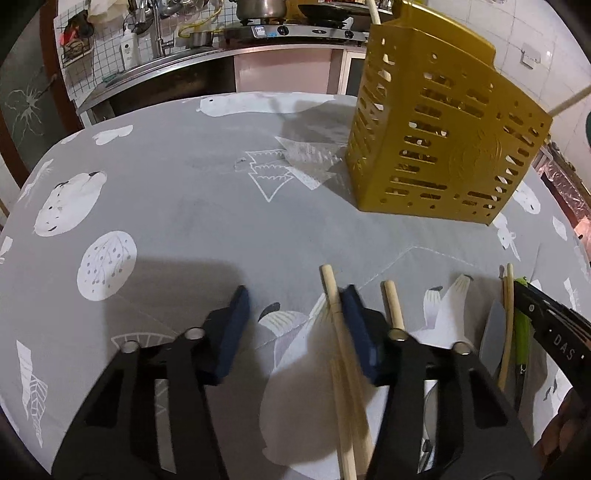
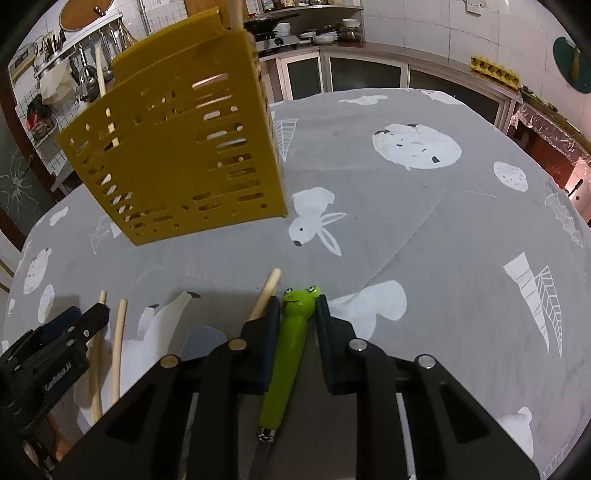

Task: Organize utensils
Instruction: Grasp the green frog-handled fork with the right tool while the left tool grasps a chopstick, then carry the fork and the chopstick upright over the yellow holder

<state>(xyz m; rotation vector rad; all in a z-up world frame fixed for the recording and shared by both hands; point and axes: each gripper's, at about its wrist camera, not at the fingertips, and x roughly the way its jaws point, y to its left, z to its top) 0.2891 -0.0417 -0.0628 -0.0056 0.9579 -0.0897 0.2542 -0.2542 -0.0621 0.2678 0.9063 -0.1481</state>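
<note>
The right tool [image 2: 297, 314] clamps a glossy green frog-headed handle [image 2: 288, 354], while the left tool [image 1: 295, 325] stands half-wide beside a smooth wooden chopstick [image 1: 341, 350] near the perforated yellow plastic holder [image 1: 439, 140].

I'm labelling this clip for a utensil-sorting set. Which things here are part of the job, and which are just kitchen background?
Part of the job:
yellow utensil holder
frog-handled utensil
chopsticks
grey spatula

Background:
soap bottle
pot on the stove
egg carton
</note>
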